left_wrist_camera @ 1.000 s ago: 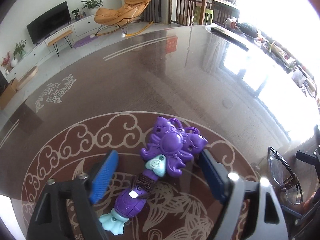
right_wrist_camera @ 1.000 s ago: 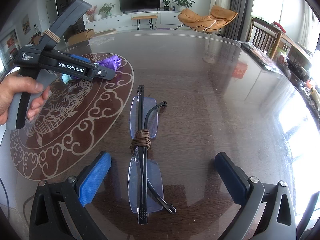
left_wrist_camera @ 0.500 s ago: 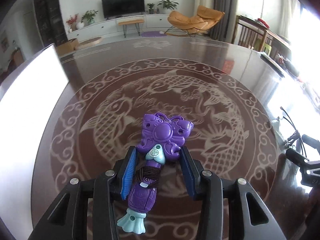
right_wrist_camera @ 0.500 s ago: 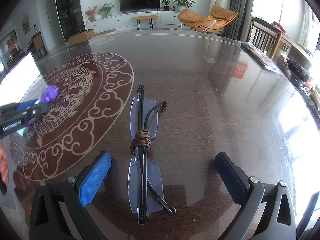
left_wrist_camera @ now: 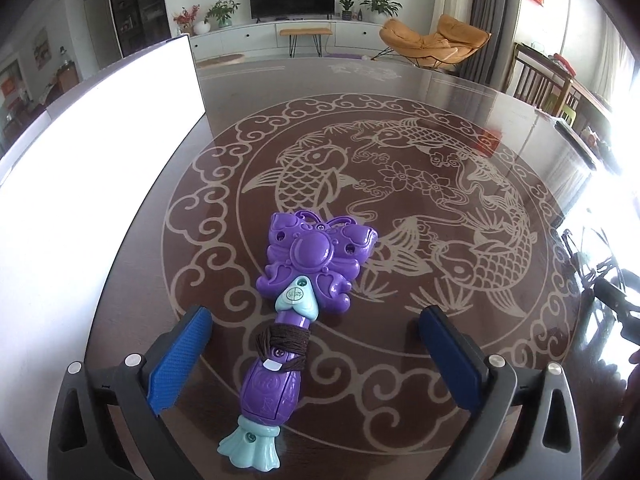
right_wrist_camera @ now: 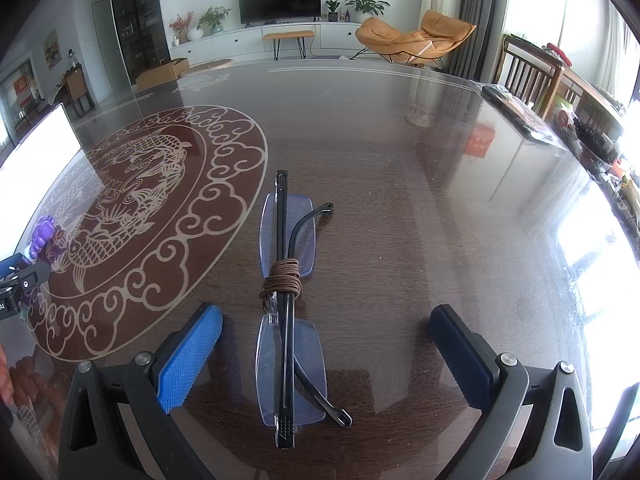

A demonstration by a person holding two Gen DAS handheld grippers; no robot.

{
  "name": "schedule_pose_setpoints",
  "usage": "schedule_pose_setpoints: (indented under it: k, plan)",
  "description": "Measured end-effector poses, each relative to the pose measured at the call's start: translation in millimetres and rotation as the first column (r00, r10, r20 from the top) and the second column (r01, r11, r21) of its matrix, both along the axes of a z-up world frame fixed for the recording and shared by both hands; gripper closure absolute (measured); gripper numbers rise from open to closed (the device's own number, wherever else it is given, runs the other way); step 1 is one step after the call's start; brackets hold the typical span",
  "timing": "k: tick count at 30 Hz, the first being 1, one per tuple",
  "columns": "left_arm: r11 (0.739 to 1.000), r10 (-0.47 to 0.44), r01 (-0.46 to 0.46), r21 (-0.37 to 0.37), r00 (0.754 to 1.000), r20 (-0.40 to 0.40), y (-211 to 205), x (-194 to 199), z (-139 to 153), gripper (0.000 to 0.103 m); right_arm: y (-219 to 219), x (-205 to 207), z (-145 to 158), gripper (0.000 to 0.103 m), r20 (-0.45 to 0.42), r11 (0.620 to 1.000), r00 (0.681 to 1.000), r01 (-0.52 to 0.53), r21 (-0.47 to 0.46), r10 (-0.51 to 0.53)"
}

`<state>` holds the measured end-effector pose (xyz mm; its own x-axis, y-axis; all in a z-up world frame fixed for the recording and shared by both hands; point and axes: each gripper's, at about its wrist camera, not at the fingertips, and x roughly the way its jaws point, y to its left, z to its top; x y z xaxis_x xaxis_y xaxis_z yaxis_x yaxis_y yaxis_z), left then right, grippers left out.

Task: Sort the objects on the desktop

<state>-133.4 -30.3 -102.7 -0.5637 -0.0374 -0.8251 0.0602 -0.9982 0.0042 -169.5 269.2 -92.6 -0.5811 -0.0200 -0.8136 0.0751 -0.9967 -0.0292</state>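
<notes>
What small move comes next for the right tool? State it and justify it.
Probably close the right tool on the folded glasses. They lie lengthwise between its open fingers, cord-wrapped at the middle, untouched. The left tool is open too, with the purple toy wand lying loose on the table, so the glasses seem next.

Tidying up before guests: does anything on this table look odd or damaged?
No damage shows, but brown cord is wound around the folded glasses at the bridge and around the purple toy wand at its handle. One glasses arm sticks out askew.
</notes>
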Motion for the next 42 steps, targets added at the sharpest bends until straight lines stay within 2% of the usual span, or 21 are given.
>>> schedule_pose_setpoints:
  k: [42]
  plan:
    - [1.0,0.005,-0.005,-0.003,1.0,-0.006,-2.4,1.8,0.0,0.0,0.1,0.2,-0.2,0.0,0.0,1.0,1.0,0.001,0.0,-0.001]
